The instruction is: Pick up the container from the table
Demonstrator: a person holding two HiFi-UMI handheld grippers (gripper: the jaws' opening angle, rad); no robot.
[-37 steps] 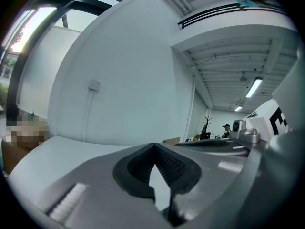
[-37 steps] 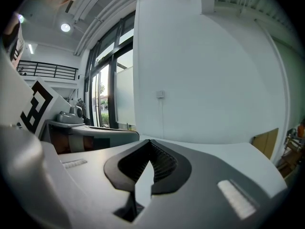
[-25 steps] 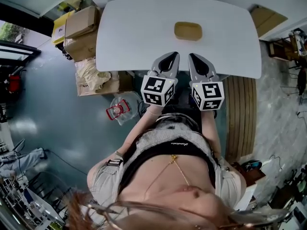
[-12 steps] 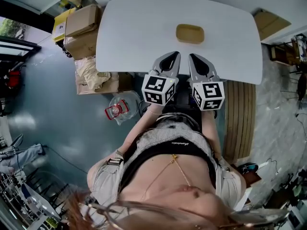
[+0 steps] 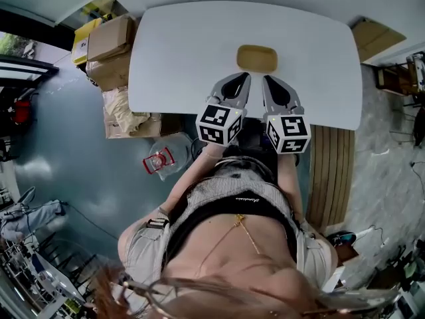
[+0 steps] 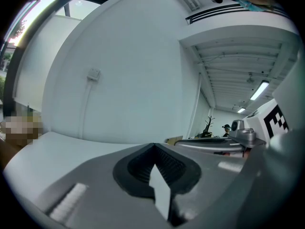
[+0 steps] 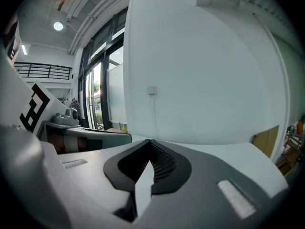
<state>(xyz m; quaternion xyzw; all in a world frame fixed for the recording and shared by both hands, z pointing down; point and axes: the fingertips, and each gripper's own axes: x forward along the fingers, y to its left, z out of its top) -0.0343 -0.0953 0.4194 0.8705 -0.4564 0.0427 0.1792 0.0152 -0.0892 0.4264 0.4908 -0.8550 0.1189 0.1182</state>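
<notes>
The broad white rounded table (image 5: 172, 52) fills the top of the head view. Since a second ago both hands have carried their tools forward over its near edge. The left gripper (image 5: 240, 78) and right gripper (image 5: 269, 80) travel side by side, tips now just short of the target where before they stood well back. Each one's fingers (image 5: 229, 92) are clenched on nothing, as both gripper views confirm. The small tan, shallow, rounded-rectangular container (image 5: 257, 58) lies on the table just beyond and between the two tips, not yet touched. Neither gripper view shows it, probably because it sits below the fingers' line. The approach looks nearly finished. The fingers must part before any grasp can happen.
</notes>
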